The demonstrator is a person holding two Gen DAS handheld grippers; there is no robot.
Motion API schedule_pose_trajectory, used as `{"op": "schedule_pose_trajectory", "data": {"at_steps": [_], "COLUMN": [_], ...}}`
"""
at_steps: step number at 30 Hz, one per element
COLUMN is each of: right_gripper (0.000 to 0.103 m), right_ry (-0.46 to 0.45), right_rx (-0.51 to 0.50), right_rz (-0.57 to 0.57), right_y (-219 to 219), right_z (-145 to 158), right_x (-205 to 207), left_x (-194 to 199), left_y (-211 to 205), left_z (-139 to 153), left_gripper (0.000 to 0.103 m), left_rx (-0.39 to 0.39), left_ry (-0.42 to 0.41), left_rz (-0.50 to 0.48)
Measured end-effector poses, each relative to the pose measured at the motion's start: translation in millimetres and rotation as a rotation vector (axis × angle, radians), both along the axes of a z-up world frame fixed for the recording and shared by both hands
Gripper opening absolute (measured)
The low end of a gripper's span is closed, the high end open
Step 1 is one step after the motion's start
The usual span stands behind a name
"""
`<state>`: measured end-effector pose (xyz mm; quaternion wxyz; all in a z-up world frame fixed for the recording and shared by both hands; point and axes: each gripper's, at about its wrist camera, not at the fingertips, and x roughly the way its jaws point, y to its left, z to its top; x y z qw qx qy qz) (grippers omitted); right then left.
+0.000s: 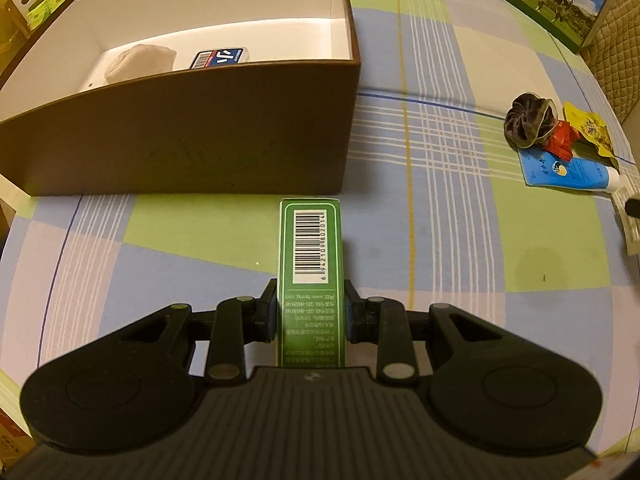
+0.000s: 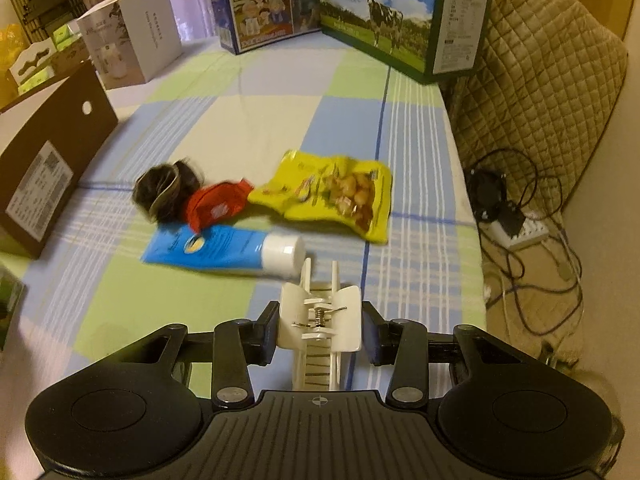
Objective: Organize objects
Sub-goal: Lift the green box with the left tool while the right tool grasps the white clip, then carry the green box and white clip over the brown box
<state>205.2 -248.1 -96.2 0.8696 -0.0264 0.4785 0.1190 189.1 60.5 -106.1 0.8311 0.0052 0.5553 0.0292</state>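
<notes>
My left gripper [image 1: 311, 312] is shut on a long green box [image 1: 310, 248] with a barcode, held just in front of the brown open box [image 1: 192, 136]. Inside that box lie a pale cloth item [image 1: 138, 62] and a blue-and-red packet [image 1: 220, 58]. My right gripper [image 2: 320, 330] is shut on a white hair claw clip [image 2: 320, 320], above the checked cloth. Ahead of it lie a blue tube with a white cap [image 2: 224, 248], a red pouch [image 2: 216, 206], a dark scrunchie [image 2: 164, 192] and a yellow snack bag [image 2: 332, 192].
Milk cartons [image 2: 380, 12] and a white box [image 2: 128, 36] stand at the back of the checked surface [image 1: 440, 240]. A quilted cover [image 2: 536, 88] and a power strip with cables [image 2: 524, 232] are to the right. The brown box's end [image 2: 48, 164] is at left.
</notes>
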Motion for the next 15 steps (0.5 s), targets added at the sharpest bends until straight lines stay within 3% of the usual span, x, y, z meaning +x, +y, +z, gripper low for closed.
{"op": "schedule_pose_trajectory", "data": {"at_steps": [9, 15], "right_gripper": [0.039, 0.039], "right_ry": [0.063, 0.083], "right_rx": [0.084, 0.102], "right_rz": [0.076, 0.139], "right_y": [10, 25], "right_z": [2, 2], "right_x": [-55, -70], "left_x": [0, -5], "left_y": [-3, -9], "left_z": [-5, -5], "left_gripper": [0.025, 0.025], "left_rx": [0.014, 0.034], "left_ry": [0.015, 0.016], "left_rz": [0.004, 0.008]}}
